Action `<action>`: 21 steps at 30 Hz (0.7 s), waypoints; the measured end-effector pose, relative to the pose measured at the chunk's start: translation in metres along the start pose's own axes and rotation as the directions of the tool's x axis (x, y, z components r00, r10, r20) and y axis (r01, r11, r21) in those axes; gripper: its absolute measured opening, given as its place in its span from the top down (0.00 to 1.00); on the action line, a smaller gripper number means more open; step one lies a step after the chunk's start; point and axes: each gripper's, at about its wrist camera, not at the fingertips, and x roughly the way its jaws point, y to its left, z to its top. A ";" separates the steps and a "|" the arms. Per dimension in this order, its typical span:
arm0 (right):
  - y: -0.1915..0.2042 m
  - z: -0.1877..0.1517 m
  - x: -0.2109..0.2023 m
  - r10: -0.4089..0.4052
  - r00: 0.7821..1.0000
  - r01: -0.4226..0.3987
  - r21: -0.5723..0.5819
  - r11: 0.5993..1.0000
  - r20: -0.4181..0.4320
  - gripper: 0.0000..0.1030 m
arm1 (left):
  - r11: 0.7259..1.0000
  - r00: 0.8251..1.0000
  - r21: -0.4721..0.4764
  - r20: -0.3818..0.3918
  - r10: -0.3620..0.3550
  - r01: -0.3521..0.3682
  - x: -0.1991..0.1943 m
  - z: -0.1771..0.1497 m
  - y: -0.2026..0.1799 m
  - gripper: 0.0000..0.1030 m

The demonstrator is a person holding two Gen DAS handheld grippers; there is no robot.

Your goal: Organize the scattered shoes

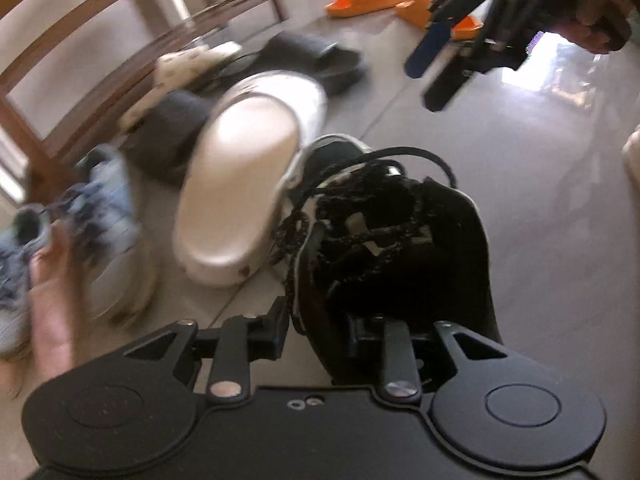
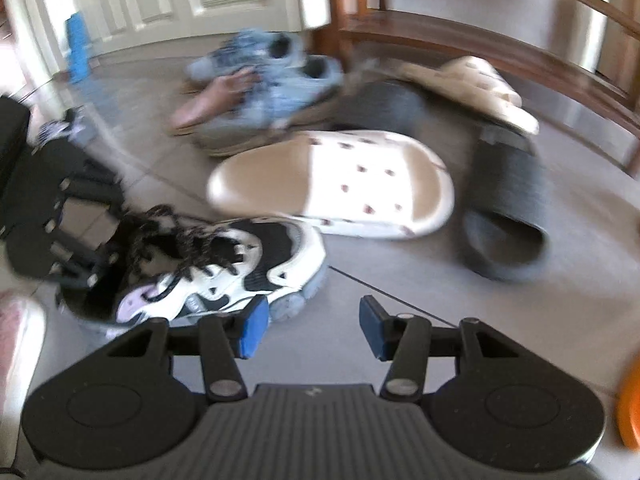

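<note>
Left gripper (image 1: 320, 320) jaws clamped, right gripper (image 2: 312, 328) jaws apart, both angled downward

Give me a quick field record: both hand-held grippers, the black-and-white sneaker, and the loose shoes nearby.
left hand-held gripper: jaws straddle the heel collar of the black-and-white sneaker; grip unclear
right hand-held gripper: open, empty, above the floor
cream slide: on the floor beside the sneaker
dark slide: right of the cream slide
blue sneakers: bare hand on them
orange slides: farther off, apart from the pile
</note>
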 end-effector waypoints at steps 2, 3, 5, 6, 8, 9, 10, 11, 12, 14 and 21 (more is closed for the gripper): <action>0.013 0.007 0.009 0.036 0.999 -0.036 -0.048 0.998 -0.002 0.46 | 0.999 0.999 -0.042 -0.024 0.034 -0.035 -0.004 -0.003 0.004 0.71; 0.017 0.010 0.012 0.051 0.999 -0.051 -0.064 0.997 -0.002 0.45 | 0.998 0.999 -0.051 -0.021 0.045 -0.046 -0.008 -0.005 0.004 0.71; 0.024 0.015 0.017 0.080 0.997 -0.080 -0.087 0.993 0.001 0.45 | 0.995 0.998 -0.078 -0.012 0.069 -0.069 -0.019 -0.007 0.003 0.70; 0.028 0.019 0.020 0.101 0.995 -0.100 -0.100 0.990 0.003 0.45 | 0.990 0.996 -0.111 -0.001 0.091 -0.090 -0.031 -0.009 0.001 0.70; 0.033 0.022 0.025 0.122 0.993 -0.121 -0.118 0.986 0.002 0.45 | 0.984 0.995 -0.150 0.014 0.096 -0.093 -0.041 -0.011 0.002 0.70; 0.037 0.024 0.029 0.133 0.991 -0.132 -0.132 0.982 -0.001 0.45 | 0.976 0.994 -0.201 0.044 0.095 -0.085 -0.053 -0.013 0.004 0.70; 0.040 0.025 0.031 0.142 0.990 -0.141 -0.143 0.980 -0.002 0.45 | 0.972 0.994 -0.227 0.073 0.080 -0.061 -0.061 -0.013 0.006 0.70; 0.043 0.026 0.032 0.151 0.989 -0.149 -0.152 0.977 0.001 0.45 | 0.968 0.993 -0.251 0.109 0.046 -0.018 -0.068 -0.015 0.009 0.72; 0.045 0.027 0.033 0.160 0.987 -0.157 -0.163 0.974 0.006 0.45 | 0.962 0.990 -0.272 0.141 0.010 0.029 -0.073 -0.016 0.012 0.72; 0.048 0.028 0.031 0.172 0.985 -0.167 -0.176 0.970 0.013 0.45 | 0.941 0.977 -0.293 0.171 -0.124 0.171 -0.073 -0.015 0.012 0.70; 0.047 0.030 0.023 0.155 0.987 -0.146 -0.185 0.972 0.031 0.44 | 0.949 0.978 -0.240 0.103 -0.183 0.203 -0.046 -0.008 -0.015 0.71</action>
